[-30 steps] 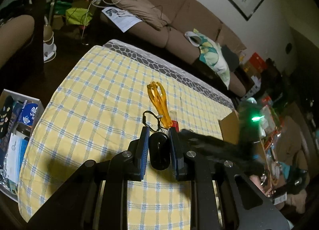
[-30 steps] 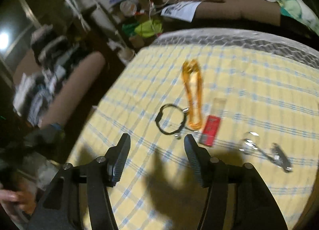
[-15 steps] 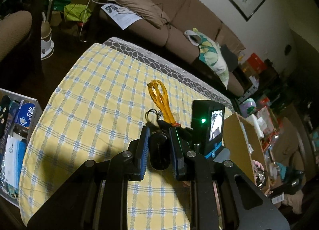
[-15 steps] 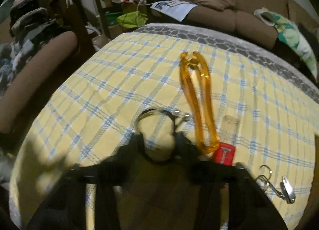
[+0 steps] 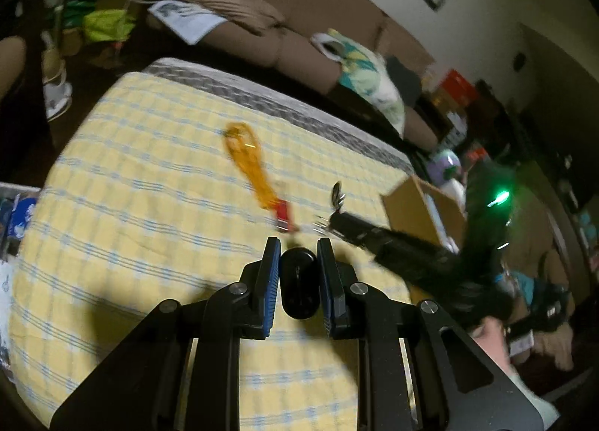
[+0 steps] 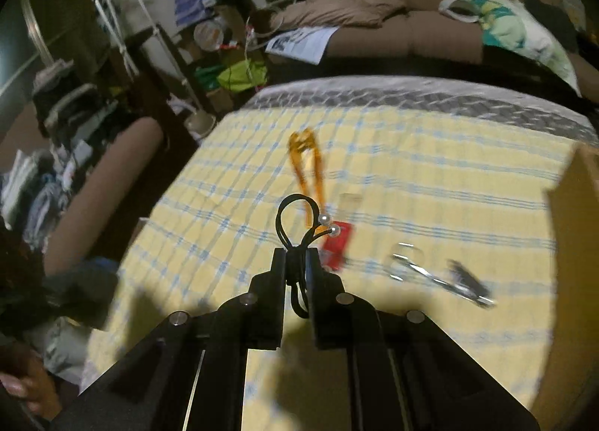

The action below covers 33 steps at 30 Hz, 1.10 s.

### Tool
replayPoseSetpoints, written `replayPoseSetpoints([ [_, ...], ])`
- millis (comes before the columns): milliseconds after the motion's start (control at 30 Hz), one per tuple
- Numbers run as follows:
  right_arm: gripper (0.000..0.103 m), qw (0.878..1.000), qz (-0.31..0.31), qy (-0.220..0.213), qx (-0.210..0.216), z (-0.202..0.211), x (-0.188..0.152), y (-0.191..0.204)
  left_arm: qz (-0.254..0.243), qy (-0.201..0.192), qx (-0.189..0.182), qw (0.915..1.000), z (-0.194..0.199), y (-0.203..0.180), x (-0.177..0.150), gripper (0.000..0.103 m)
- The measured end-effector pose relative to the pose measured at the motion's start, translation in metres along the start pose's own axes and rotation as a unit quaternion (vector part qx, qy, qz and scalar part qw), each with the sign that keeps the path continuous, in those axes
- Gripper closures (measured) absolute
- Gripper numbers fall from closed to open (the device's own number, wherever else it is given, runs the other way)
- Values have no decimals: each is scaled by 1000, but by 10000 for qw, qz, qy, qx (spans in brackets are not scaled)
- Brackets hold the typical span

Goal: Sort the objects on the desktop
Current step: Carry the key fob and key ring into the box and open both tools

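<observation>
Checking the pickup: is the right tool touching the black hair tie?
Touching. The right wrist view shows the right tool pinching the black hair tie between its fingers.

The worktop (image 6: 430, 176) wears a matt woven cloth in yellow check. Both orange tongs (image 6: 309, 173) look like translucent glossy plastic. The black oval case (image 5: 298, 287) is smooth, shiny plastic; the black hair tie (image 6: 294, 221) is matt cord tipped with pearly beads. The box (image 5: 404, 208) is plain matt cardboard

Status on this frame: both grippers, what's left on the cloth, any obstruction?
Left gripper shut on black oval case. Right gripper shut on black hair tie. Orange tongs, red lighter, keyring clip on cloth. Nothing blocking.
</observation>
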State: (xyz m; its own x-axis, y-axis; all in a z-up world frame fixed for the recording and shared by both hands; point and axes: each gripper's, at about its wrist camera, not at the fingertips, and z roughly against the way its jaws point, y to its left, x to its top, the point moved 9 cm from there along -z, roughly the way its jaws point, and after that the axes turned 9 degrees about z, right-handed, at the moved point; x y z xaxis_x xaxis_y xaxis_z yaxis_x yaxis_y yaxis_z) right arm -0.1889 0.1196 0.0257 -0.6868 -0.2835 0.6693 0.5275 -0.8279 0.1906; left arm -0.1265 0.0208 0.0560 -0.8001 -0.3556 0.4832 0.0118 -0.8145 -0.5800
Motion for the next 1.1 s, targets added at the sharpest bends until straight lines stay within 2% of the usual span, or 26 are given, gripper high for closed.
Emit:
replayPoseSetpoints([
  [100, 94, 9996, -185, -175, -77, 54, -2, -22, -423, 187, -180, 9988, -10, -53, -21, 85],
  [233, 94, 9981, -446, -285, -315, 128, -16, -66, -690, 603, -702, 9933, -30, -133, -57, 85],
  [400, 94, 9934, -787, -271, -793, 199, -47, -130, -1013, 1075, -975, 9842, -64, -216, -97, 85],
  [567, 94, 9847, -1315, -167, -1135, 240, -96, -198, -1218, 1544, -936, 9760, -116, -275, -139, 85],
  [667, 93, 9803, -1520, -101, -1255, 246, -121, -228, -1464, 1668, -725, 9724, -145, -295, -163, 85],
  [833, 90, 9781, -1689, -46, -1212, 246, -142, -251, -1576, 1742, -374, 9713, -170, -299, -176, 83],
  [867, 88, 9778, -1724, -54, -1191, 247, -145, -254, -1549, 1726, -372, 9720, -168, -298, -176, 76],
  [900, 80, 9775, -1758, -105, -1164, 251, -147, -253, -1529, 1692, -397, 9728, -166, -298, -175, 68],
  [933, 74, 9773, -1783, -204, -1124, 256, -148, -253, -1520, 1633, -398, 9740, -162, -297, -174, 64],
  [967, 63, 9771, -1793, -273, -1110, 260, -148, -252, -1535, 1557, -399, 9750, -156, -295, -171, 60],
  [1000, 58, 9766, -1800, -332, -1125, 265, -149, -252, -1541, 1500, -408, 9758, -150, -295, -168, 57],
  [1100, 58, 9760, -1846, -407, -1078, 276, -151, -248, -1480, 1334, -456, 9789, -127, -290, -157, 43],
])
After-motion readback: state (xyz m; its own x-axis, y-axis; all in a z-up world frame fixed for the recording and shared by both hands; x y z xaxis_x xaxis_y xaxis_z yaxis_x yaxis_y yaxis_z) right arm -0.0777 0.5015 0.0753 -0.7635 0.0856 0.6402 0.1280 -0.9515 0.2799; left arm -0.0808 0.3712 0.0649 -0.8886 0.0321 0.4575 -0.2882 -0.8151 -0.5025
